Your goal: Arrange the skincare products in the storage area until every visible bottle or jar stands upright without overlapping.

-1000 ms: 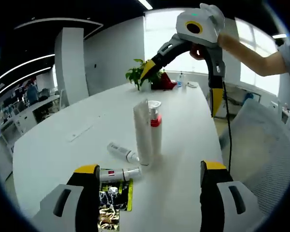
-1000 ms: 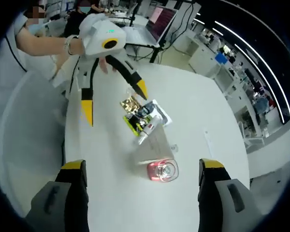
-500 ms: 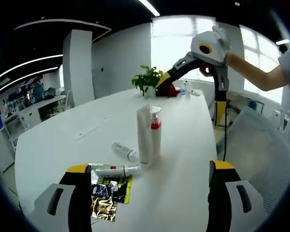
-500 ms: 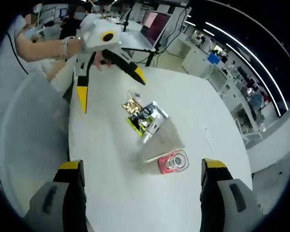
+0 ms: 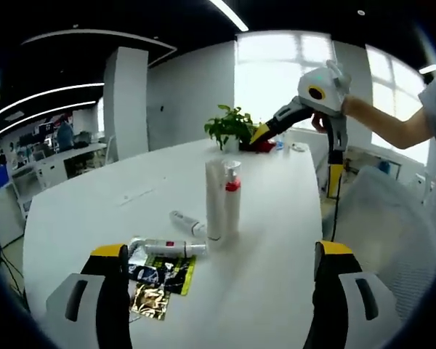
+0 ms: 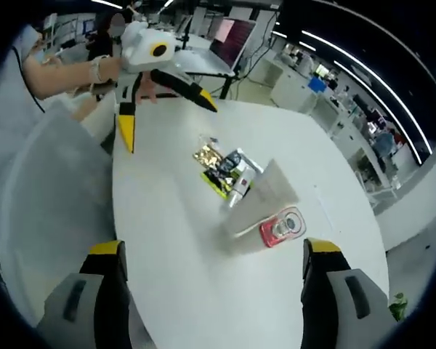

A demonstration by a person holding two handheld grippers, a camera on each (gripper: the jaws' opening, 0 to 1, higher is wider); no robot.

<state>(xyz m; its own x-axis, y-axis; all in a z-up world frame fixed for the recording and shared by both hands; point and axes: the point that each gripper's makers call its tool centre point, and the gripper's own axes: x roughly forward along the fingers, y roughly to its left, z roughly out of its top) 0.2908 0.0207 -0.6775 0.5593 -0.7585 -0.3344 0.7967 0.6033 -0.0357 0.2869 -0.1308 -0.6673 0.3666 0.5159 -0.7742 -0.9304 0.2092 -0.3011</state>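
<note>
**Skincare items on the white table: two upright, two lying flat**

On the white table (image 5: 80,218), in the left gripper view, a tall white tube (image 5: 214,201) stands upright, touching a pump bottle (image 5: 232,195) with a red collar just beside it. A small white tube (image 5: 186,222) lies on its side near their base. A second white bottle (image 5: 167,249) lies flat across a dark and yellow sachet (image 5: 162,270), with a gold foil packet (image 5: 150,299) beside it. The left gripper (image 5: 221,305) hangs above the near table edge with jaws spread wide, holding nothing. The right gripper (image 5: 305,149) is raised over the far side, jaws apart and empty. A potted plant (image 5: 229,127) stands at the far end.

Across the right gripper view, looking down, the tall white tube (image 6: 258,203) and red-collared pump bottle (image 6: 283,226) stand together mid-table. The lying bottle (image 6: 237,191) and sachet (image 6: 219,176) are just beyond. The right gripper (image 6: 212,305) is wide open and empty. The left gripper (image 6: 160,109) hovers above the far edge, jaws spread.
</note>
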